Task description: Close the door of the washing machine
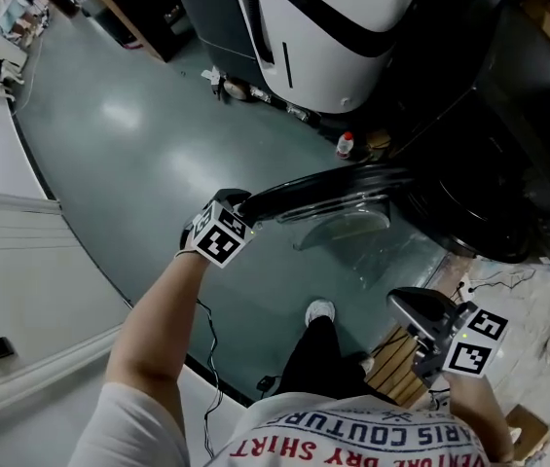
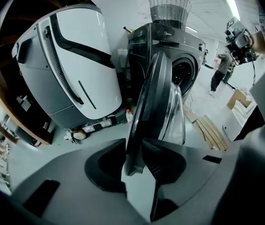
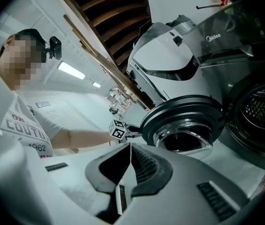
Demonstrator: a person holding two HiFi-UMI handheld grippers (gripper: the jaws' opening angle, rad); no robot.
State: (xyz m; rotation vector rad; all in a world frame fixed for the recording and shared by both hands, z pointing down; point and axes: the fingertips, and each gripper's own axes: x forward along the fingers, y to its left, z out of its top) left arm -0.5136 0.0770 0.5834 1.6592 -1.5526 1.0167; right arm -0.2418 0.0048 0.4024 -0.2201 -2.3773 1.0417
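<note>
Right gripper (image 3: 130, 149): its 2 jaws are pressed together and nothing is between them. It hangs low, close to my body and well apart from the door, so I think it has no part in this step.
Left gripper (image 2: 136, 156): it is at the free edge of the door, pointing down. The dark rim stands between the 2 jaws and they pinch it, 1 jaw on each face.
Door (image 2: 153, 102): it is wide open, swung far out from the front of the machine. In the left gripper view I see it almost edge on. The glass bowl of its window bulges toward the side where the drum is.
Washing machine (image 2: 170, 46): a dark front loader. Its round drum opening (image 3: 263, 107) is uncovered, and I see the metal drum inside.
Further back: a big white appliance (image 2: 76, 64) stands just beside the machine, a wire basket (image 2: 170, 6) sits on top of the machine, and a small bottle (image 1: 346, 145) stands on the floor near them.
Done so far: in my judgement only the grip on the rim is made, because the door is not yet near the opening.
Left to do: I must swing the door across to the opening, press it until the latch holds, and then let go. This is nearly the whole task.
</note>
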